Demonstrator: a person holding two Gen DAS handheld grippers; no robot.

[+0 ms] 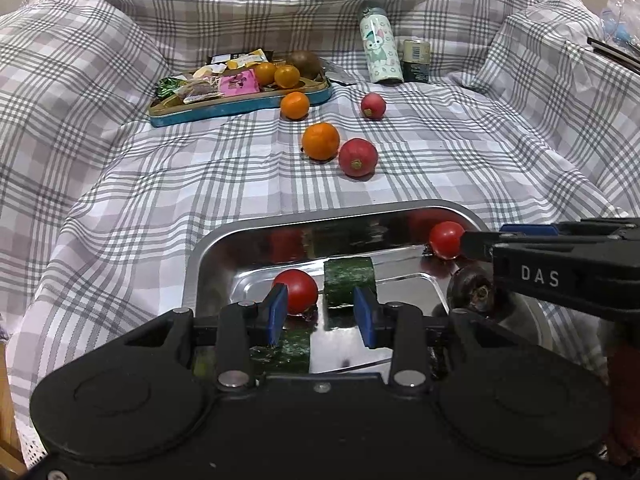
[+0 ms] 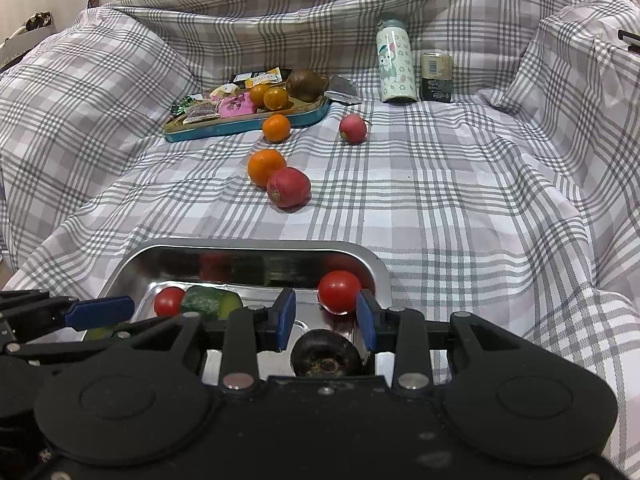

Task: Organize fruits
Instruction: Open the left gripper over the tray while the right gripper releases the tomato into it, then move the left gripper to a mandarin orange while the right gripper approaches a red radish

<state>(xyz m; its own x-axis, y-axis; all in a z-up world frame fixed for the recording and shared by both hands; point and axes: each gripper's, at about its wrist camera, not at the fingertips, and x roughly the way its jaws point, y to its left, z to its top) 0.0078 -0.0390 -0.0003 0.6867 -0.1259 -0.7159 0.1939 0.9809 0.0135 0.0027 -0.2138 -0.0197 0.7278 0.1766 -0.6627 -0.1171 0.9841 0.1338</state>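
On the steel tray (image 1: pixel 208 252) nearest me sit two cherry tomatoes, one at the left (image 1: pixel 295 290) and one at the far right corner (image 1: pixel 447 239), with a cucumber chunk (image 1: pixel 349 282) between them and a dark round fruit (image 2: pixel 326 353) toward the near right. My left gripper (image 1: pixel 322 315) hovers over the tray, jaws released, nothing pressed between the blue pads. My right gripper (image 2: pixel 325 317) sits above the dark fruit; its jaws show a gap and grasp nothing, the far-right tomato just beyond them. Farther out on the checked cloth (image 1: pixel 440 168) lie two oranges (image 1: pixel 320 141) (image 1: pixel 295 105) and two radishes (image 1: pixel 358 157) (image 1: pixel 373 106). Behind them a blue tin tray (image 1: pixel 240 106) holds snacks, small oranges and a kiwi (image 1: pixel 305 64), with a bottle (image 1: pixel 379 50) and a can (image 1: pixel 416 61) to the right.
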